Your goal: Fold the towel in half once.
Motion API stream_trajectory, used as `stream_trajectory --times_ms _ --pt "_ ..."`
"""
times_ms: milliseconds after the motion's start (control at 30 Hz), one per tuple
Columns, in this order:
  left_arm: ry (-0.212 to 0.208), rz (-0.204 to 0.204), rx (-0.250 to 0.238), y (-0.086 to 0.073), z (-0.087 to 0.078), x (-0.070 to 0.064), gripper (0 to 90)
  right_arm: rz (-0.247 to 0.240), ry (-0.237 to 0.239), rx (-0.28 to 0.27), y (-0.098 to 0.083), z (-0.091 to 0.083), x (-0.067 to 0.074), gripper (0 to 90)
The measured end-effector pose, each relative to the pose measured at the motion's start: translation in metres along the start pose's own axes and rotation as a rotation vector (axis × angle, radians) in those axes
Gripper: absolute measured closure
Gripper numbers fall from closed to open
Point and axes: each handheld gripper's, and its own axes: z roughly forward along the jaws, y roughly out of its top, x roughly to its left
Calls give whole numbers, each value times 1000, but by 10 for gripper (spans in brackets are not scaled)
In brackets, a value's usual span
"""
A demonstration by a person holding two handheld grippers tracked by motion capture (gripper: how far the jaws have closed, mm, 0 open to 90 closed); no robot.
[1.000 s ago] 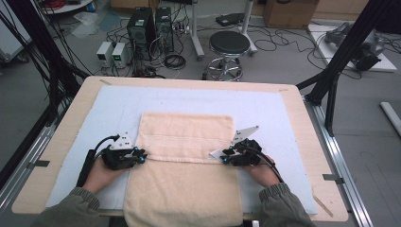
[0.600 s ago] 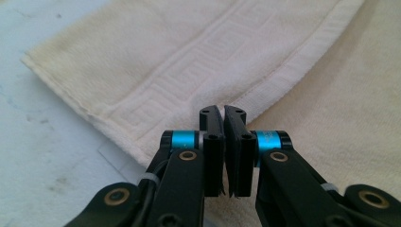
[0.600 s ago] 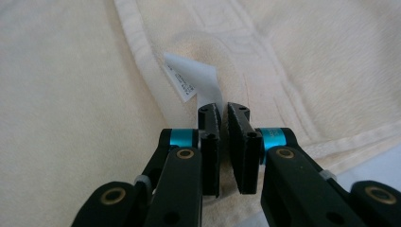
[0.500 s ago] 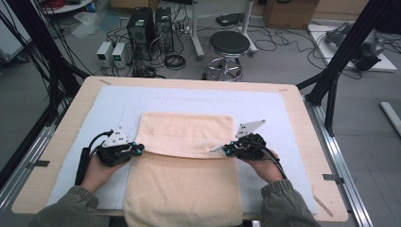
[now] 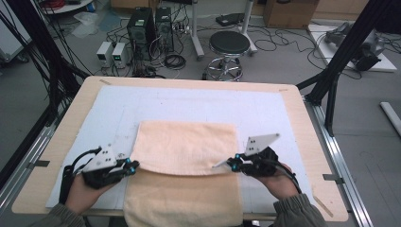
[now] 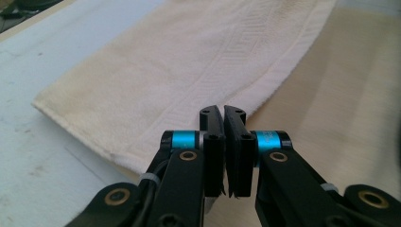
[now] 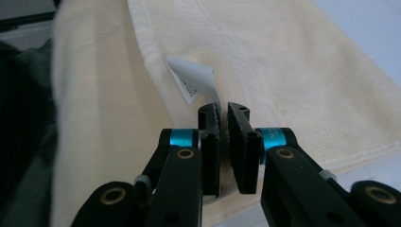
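Note:
A cream towel lies folded on the white mat, and its lower layer hangs over the table's near edge. My left gripper is shut on the left near corner of the upper layer. My right gripper is shut on the right near corner, beside a white label. In the left gripper view the towel's hemmed edge runs down into the closed jaws of the left gripper. In the right gripper view the right gripper pinches the towel just below the label. Both grippers' jaws have just been closing on the towel.
The wooden table has bare mat left, right and beyond the towel. On the floor past it stand a black stool, computer towers and loose cables. Black frame posts rise at both sides.
Both grippers went from slightly open to shut at the upper layer's near corners, then came toward the person with it. The towel's far fold has shifted nearer.

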Motion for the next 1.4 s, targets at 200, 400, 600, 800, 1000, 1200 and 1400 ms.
stream_trajectory --times_ms 200,400,600,800,1000,1200,1400 --pt "-49 8 14 -9 -22 -28 709 -40 68 -8 -11 -13 36 702" --pt "-2 -12 5 -5 -4 -8 583 32 32 -60 -11 -9 10 584" --pt "75 -76 -11 0 23 35 497 87 -21 -53 -5 15 -28 522" --pt "161 -196 7 5 51 82 472 129 -87 -42 0 38 -69 464" --pt "206 -300 70 3 78 126 463 176 -135 -10 2 55 -107 395" --pt "192 -332 79 -7 103 143 427 232 -156 36 -12 75 -131 348" --pt "145 -373 108 -16 113 150 475 273 -129 62 -22 88 -138 446"
